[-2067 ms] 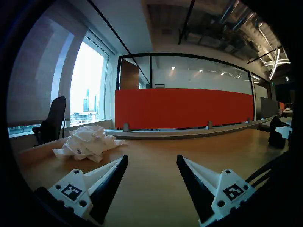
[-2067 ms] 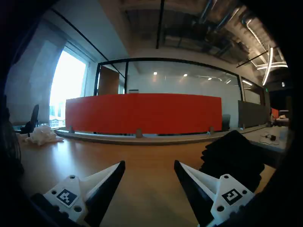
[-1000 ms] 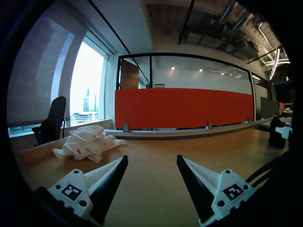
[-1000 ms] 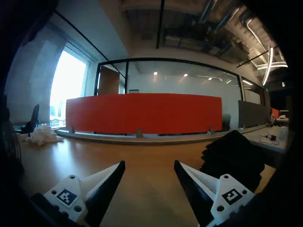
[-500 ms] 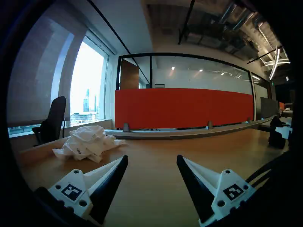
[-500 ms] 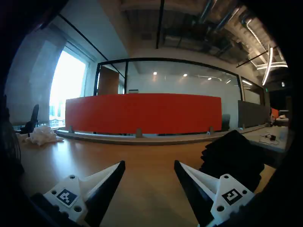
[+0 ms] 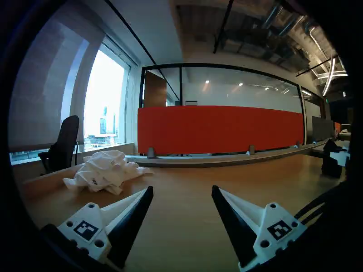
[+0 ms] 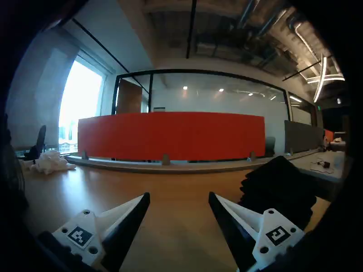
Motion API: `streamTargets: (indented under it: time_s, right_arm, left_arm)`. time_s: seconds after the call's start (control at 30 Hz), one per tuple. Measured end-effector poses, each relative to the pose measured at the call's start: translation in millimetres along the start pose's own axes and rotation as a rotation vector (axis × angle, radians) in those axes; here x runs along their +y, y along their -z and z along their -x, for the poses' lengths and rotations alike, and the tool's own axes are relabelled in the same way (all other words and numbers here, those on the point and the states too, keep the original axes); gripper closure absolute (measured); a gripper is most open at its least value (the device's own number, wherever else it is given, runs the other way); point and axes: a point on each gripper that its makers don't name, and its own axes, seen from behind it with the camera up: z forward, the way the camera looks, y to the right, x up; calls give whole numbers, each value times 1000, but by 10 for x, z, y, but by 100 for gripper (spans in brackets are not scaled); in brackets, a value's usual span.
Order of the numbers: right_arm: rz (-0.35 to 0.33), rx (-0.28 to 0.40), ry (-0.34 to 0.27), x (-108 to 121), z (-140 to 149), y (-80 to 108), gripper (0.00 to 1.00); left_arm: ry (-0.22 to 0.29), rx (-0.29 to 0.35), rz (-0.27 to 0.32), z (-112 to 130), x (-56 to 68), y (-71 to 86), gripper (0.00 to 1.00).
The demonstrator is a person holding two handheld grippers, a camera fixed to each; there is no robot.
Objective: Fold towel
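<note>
Left gripper point(image 7: 181, 188) wide open, nothing between fingers, low over wooden table point(image 7: 190, 177). Towel point(image 7: 106, 171) is a white crumpled heap lying on the table, ahead and to the left of the left gripper, apart from its fingers, near the table's far edge. Chair point(image 7: 61, 145) behind the towel by the window point(image 7: 102, 113). Right gripper point(image 8: 178, 194) also wide open, empty, low over the table. In the right gripper view the towel point(image 8: 49, 162) sits far off at left. Black stack point(image 8: 277, 188), looks like folded cloth, on the table just right of the right gripper's right finger; contact cannot be told. Red partition point(image 8: 171, 136) along the table's far side.
</note>
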Motion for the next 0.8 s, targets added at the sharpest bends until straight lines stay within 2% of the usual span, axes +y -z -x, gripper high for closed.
streamTargets:
  time_s: [0.8]
  right_arm:
    - [14, 0, 1, 24, -1, -11, 0]
  left_arm:
    - [0, 0, 0, -1, -4, -4, 4]
